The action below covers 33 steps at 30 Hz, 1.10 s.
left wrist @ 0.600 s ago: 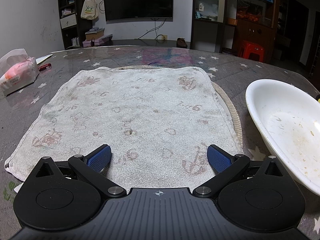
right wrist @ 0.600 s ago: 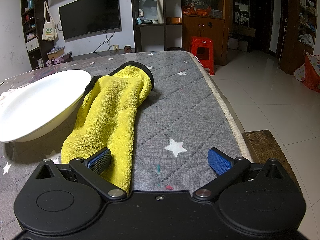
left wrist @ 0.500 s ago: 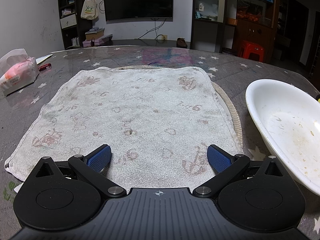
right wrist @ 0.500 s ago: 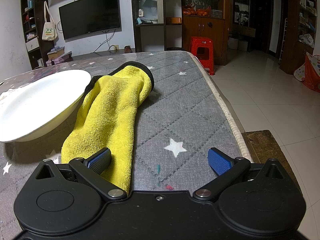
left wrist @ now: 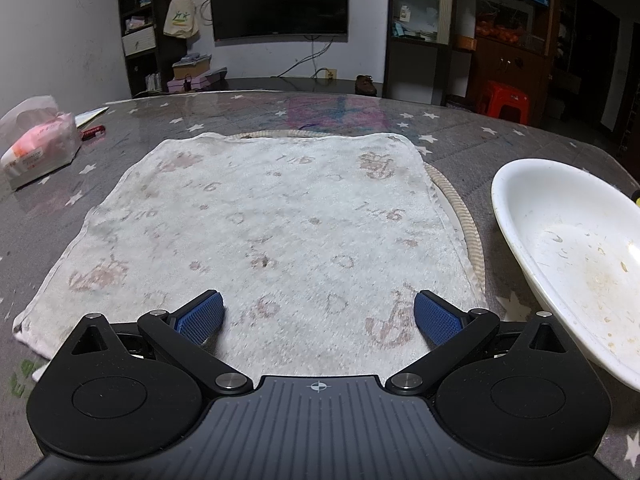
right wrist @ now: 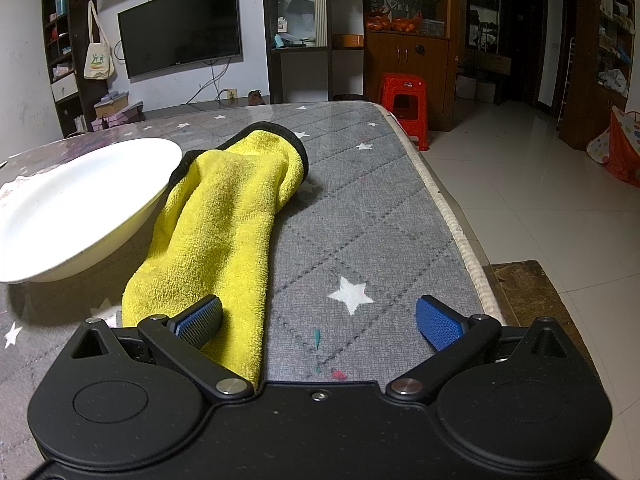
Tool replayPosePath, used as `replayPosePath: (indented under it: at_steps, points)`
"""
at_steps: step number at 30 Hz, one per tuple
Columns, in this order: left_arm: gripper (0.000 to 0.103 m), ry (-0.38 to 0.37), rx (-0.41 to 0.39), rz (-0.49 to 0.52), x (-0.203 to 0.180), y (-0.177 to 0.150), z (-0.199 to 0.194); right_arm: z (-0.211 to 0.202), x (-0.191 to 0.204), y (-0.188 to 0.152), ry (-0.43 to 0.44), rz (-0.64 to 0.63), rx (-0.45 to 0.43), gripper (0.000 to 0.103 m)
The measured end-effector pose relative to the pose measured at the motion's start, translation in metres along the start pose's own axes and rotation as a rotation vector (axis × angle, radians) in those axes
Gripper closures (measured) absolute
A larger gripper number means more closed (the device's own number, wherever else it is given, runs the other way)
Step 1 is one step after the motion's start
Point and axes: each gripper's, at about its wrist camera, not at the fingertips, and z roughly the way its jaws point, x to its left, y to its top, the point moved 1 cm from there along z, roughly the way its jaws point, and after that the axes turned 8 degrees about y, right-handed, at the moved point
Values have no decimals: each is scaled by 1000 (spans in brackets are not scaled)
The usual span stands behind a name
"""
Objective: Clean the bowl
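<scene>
**Nothing wiped yet: bowl still dirty, both my grippers empty**

I stand at the table (right wrist: 360, 216), its grey star-print cover under everything. By my judgement the cleaning has not begun. The white towel (left wrist: 264, 232) lies spread flat in front of my left gripper (left wrist: 318, 314), whose jaws are spread wide over it and pinch nothing. The bowl (left wrist: 576, 248) sits on the table just right of that towel. My right gripper (right wrist: 318, 314) is spread wide too, empty, one pad just above the near end of the yellow cloth (right wrist: 224, 220), which lies beside the bowl (right wrist: 76, 204). Left to do: pick up the cloth, steady the bowl, wipe.

Only the left view shows the bowl's inside, with brownish smears and crumbs; the right view shows mostly its outer wall. Only the right view shows the yellow cloth properly. The tissue pack (left wrist: 38, 148) appears in the left view alone.
</scene>
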Motion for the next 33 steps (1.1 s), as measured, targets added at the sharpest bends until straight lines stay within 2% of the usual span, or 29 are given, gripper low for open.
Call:
replayPosePath:
  at_steps: [5,15,21,24,28,33]
  points:
    - [0,-9,15,20,5,-2,-21,0,2,-1,0,0,-1,0]
    - [0,-70,21,-20,-6,0,-86,2,0,0,2,2,0,0]
    - [0,-132,9,46,-31,-5,-116,-1,-2,-1,7,37,-14,0]
    - [0,-143,17,76,-42,-6,-120,-7,0,-3,31,30,-40,0]
    - [1,-155,37,94,-59,-8,-121,-11,11,-3,41,-41,-53,0]
    - [2,-142,50,84,-64,-11,-118,-11,18,2,82,-80,-62,0]
